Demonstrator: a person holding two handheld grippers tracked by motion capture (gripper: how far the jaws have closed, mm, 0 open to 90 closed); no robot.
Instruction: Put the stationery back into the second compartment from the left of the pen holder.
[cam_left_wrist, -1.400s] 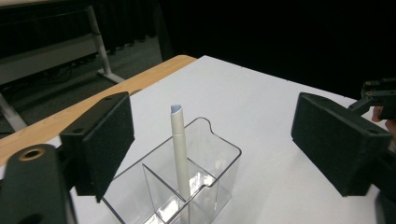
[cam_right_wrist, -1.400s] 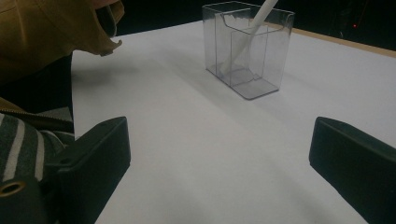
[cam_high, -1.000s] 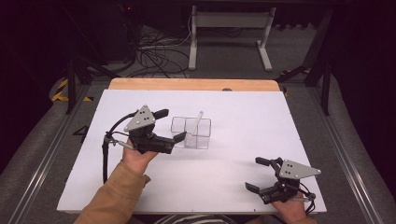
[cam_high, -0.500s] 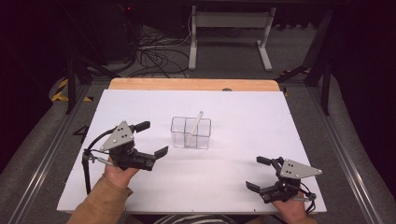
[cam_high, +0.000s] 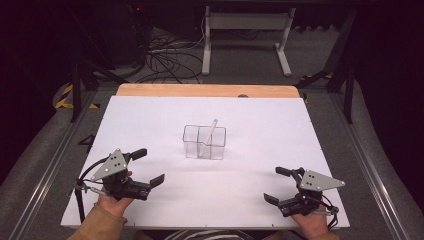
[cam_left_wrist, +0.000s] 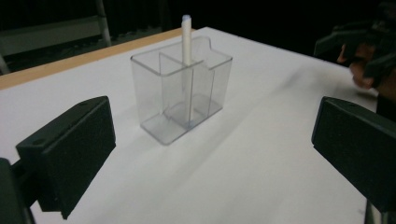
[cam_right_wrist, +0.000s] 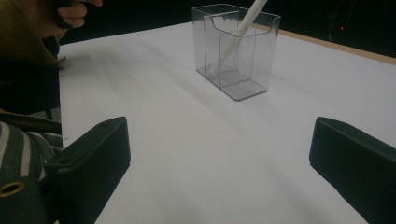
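A clear plastic box (cam_high: 204, 142) with two compartments stands at the middle of the white table (cam_high: 150, 120). A white pen (cam_high: 210, 132) leans inside it, tip up toward the far right; the same box (cam_left_wrist: 182, 88) and pen (cam_left_wrist: 187, 35) show in the left gripper view, and the box (cam_right_wrist: 236, 49) and pen (cam_right_wrist: 238, 35) in the right gripper view. My left gripper (cam_high: 149, 167) is open near the front left, apart from the box. At the front right my right gripper (cam_high: 274, 185) is open and holds nothing.
A wooden strip (cam_high: 205, 90) runs along the table's far edge. Beyond it are a metal stand (cam_high: 245, 30) and loose cables (cam_high: 165, 50) on the floor. Metal rails (cam_high: 50, 165) flank the table.
My left gripper has drawn back from beside the box toward the front left of the table, open throughout. The pen stays in the box. The right gripper has not moved.
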